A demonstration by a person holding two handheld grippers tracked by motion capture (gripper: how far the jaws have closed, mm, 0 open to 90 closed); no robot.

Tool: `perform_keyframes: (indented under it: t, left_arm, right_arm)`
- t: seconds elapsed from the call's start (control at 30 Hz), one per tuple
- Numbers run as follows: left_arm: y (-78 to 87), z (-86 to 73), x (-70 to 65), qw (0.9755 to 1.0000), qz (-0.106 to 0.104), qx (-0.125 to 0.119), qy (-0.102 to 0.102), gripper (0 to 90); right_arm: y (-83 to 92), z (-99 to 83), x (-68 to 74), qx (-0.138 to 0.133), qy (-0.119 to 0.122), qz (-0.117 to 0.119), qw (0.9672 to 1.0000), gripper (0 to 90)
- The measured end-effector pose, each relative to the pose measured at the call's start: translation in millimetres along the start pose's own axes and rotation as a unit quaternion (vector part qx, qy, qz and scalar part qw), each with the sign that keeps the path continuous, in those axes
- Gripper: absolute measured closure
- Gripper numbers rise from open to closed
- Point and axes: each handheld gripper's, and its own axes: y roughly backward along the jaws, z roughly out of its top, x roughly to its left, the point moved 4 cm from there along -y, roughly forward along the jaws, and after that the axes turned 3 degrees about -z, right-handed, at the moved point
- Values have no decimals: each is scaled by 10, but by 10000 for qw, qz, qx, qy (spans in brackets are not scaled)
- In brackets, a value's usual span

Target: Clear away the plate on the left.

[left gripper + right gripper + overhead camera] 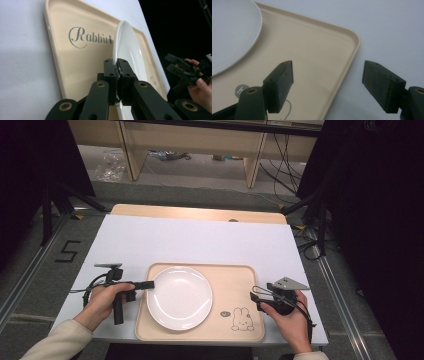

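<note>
A round white plate [180, 297] lies on a beige tray [230, 282] near the table's front edge. My left gripper [149, 284] reaches in from the left and is shut on the plate's left rim. In the left gripper view the two pads [116, 61] pinch the plate's [127, 42] thin edge over the tray [75, 62], which bears the word "Rabbit". My right gripper [255, 293] sits at the tray's right edge, open. In the right gripper view its jaws [328, 77] stand wide apart above the tray's corner [317, 50], with nothing between them and the plate [232, 32] off to the left.
The tray carries a rabbit drawing [242, 320] at its front right. The white tabletop [200, 240] stretches behind the tray to a wooden strip [200, 213]. Beyond it are the floor, desk legs and cables. The right gripper [169, 61] also appears far off in the left gripper view.
</note>
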Motion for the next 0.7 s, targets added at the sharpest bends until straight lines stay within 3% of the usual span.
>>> perform_keyframes:
  t: [0.03,0.07,0.1,0.17,0.23,0.3,0.37,0.4,0.43,0.47,0.53,0.6,0.7]
  left_arm:
    - [-4,0,0,10000,51,-18,-83,854]
    - [-7,6,14,9995,22,0,-326,841]
    - [-4,8,15,9992,60,11,-397,828]
    - [6,21,17,9972,168,-58,-727,754]
    - [20,62,-1,9921,254,-389,-1162,587]
    - [59,105,-36,9865,292,-528,-1524,442]
    - [108,145,-97,9800,312,-719,-1830,384]
    - [144,164,-138,9748,299,-799,-2063,354]
    - [157,169,-149,9727,315,-810,-2153,341]
    - [187,175,-171,9683,409,-844,-2315,334]
    - [236,168,-198,9638,486,-817,-2491,325]
    - [274,162,-210,9615,543,-843,-2558,293]
    - [334,154,-226,9559,642,-892,-2724,262]
  right_arm:
    - [-2,-4,17,53,-98,113,9999,259]
    - [-2,-4,15,48,-85,104,9999,259]
    - [-6,0,3,-6,-6,25,10000,259]
    - [-5,-1,5,2,-14,34,10000,259]
    - [-1,-5,18,64,-83,132,9999,259]
    - [0,-5,18,64,-87,135,9998,258]
    - [0,-6,18,66,-91,141,9998,258]
    - [-1,-6,18,63,-89,142,9998,258]
    - [-1,-6,19,66,-96,144,9998,258]
    - [-1,-7,21,68,-105,147,9998,258]
    - [0,-6,20,66,-97,147,9998,258]
    - [-2,-6,21,45,-97,111,9999,258]
    - [-3,-6,21,51,-94,116,9999,258]
